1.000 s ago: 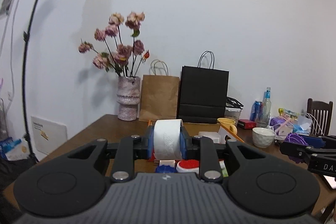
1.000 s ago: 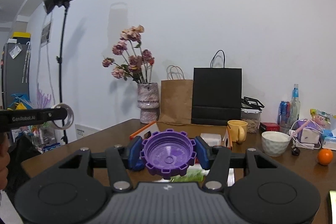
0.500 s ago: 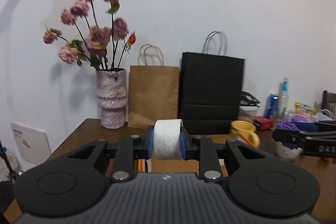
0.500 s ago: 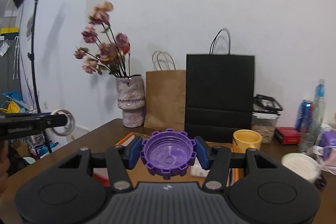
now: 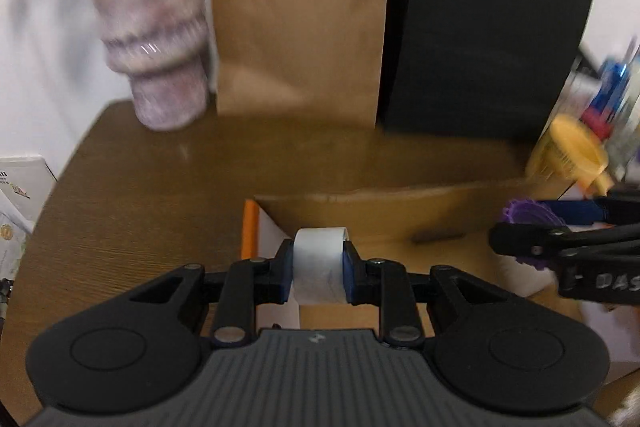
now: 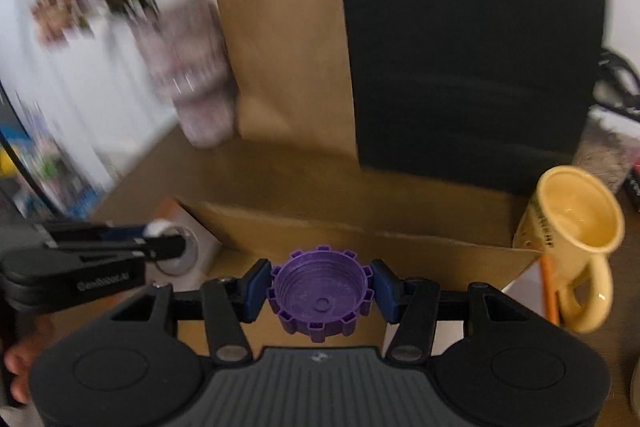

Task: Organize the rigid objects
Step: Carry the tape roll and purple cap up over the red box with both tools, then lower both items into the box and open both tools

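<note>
Fingers (image 5: pixel 283 277) of the left gripper (image 5: pixel 318 273) are squeezed tight on a white tape roll (image 5: pixel 319 269), held up over the near left corner of the open cardboard box (image 5: pixel 400 215) on the worktop (image 5: pixel 152 179). To its right, the right gripper (image 6: pixel 320 291) pinches a purple cap (image 6: pixel 320 297) by its bumpy rim, hollow side facing us, also over the box, with a yellow mug (image 6: pixel 576 223) close on the far right. I think each thing should go down low into the box, in its own spot, before the fingers let go, so nothing drops or bumps the mug.
</note>
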`<state>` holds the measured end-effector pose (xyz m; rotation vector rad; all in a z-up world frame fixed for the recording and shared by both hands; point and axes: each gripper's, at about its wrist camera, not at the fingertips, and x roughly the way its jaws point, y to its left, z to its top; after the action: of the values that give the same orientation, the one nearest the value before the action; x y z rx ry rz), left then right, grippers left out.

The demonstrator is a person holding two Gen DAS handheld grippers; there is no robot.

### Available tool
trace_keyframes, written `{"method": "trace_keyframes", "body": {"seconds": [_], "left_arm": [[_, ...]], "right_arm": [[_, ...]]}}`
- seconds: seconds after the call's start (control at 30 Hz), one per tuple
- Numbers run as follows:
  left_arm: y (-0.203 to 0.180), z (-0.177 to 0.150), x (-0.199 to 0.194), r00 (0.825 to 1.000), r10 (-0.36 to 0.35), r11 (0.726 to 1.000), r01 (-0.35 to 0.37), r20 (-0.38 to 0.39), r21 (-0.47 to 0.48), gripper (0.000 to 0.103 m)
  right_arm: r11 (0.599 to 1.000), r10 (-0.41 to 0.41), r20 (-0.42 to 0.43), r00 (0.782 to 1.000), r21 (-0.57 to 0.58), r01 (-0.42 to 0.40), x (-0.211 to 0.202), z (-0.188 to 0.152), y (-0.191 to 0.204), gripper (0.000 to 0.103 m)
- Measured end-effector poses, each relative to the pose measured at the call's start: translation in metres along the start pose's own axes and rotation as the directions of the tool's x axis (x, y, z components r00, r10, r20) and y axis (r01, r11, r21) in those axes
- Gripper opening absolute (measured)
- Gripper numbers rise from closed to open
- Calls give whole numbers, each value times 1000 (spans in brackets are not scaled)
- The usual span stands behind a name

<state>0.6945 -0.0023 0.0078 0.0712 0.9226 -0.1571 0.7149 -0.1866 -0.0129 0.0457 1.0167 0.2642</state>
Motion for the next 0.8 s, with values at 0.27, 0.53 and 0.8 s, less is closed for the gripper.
{"method": "trace_keyframes", "body": {"seconds": [0.27,0.53,0.8], "left_arm": [[-3,4,36,999,4,1000,-4,-48,12,43],[3,3,-6,1000,17,1000,-17,-16,-3,44],[21,-13,-133,992,54,998,-52,117,-20,55]], "right_arm": [[997,-64,-78,995,-43,61,61,-4,5,60],[996,-67,-6,998,-63,67,7,-4,14,68],[992,-96,129,987,-65,105,-128,-23,15,76]]}}
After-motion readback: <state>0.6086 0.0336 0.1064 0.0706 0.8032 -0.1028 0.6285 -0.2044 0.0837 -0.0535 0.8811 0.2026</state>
